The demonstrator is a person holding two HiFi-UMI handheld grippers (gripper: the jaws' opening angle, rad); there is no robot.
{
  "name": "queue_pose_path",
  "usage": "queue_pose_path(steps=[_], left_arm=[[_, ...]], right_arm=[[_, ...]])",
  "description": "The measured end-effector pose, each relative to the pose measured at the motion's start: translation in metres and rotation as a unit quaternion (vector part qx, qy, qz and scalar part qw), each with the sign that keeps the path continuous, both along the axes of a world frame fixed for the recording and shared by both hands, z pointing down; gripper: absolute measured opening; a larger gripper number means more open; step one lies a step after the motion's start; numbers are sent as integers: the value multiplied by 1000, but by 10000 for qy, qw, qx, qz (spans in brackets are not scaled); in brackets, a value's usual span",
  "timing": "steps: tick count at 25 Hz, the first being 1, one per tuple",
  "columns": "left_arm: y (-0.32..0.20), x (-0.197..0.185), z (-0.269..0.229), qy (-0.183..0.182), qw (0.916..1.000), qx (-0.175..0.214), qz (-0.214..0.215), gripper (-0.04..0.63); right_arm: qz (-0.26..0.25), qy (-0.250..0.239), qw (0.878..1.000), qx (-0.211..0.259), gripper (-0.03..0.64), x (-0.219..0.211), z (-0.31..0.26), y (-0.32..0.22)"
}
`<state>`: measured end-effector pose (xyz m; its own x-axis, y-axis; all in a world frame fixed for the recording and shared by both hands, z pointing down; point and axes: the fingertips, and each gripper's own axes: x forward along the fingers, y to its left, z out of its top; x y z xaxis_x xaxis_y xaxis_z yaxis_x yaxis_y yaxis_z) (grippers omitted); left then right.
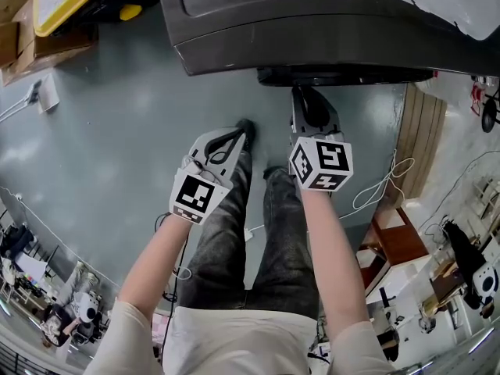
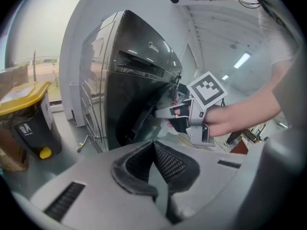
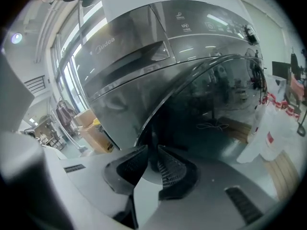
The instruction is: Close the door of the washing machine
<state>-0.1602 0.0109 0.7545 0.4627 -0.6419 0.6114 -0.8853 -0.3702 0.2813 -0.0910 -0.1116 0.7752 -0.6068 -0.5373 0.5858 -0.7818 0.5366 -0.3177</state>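
Bkgd: grey workshop floor (image 1: 117,131), yellow-lidded bin (image 2: 26,97) at left.
Washing machine (image 1: 312,22): dark grey front-loader, ahead of person.
Door (image 3: 216,104): round, glass, ajar at machine front.
R gripper (image 3: 152,150): jaws nearly together, pinching door's rim.
L gripper (image 2: 154,145): jaw tips touching, nothing btwn; clear of machine.

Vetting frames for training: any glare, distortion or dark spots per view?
Head view: sharp, evenly lit, fisheye bends the edges. Left gripper view: heavy fisheye, black corners, masked patch at top. Right gripper view: bright reflections streak the glossy washing machine; its door reads dark.
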Motion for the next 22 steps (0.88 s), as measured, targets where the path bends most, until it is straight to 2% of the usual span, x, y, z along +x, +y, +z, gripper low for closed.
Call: queue_pose_path(steps=[8,15,22], left_arm=[[0,1,-1,40,10000,3,12,8],[1,-4,-3,49,10000,19,74,8],[5,1,-6,1,9998,39,171,8]], right_arm=[[152,69,9999,-42,80,-1,-2,-1],[3,121,9999,51,78,-6,0,-1],[102,216,9997,83,72,-10,2,-10]])
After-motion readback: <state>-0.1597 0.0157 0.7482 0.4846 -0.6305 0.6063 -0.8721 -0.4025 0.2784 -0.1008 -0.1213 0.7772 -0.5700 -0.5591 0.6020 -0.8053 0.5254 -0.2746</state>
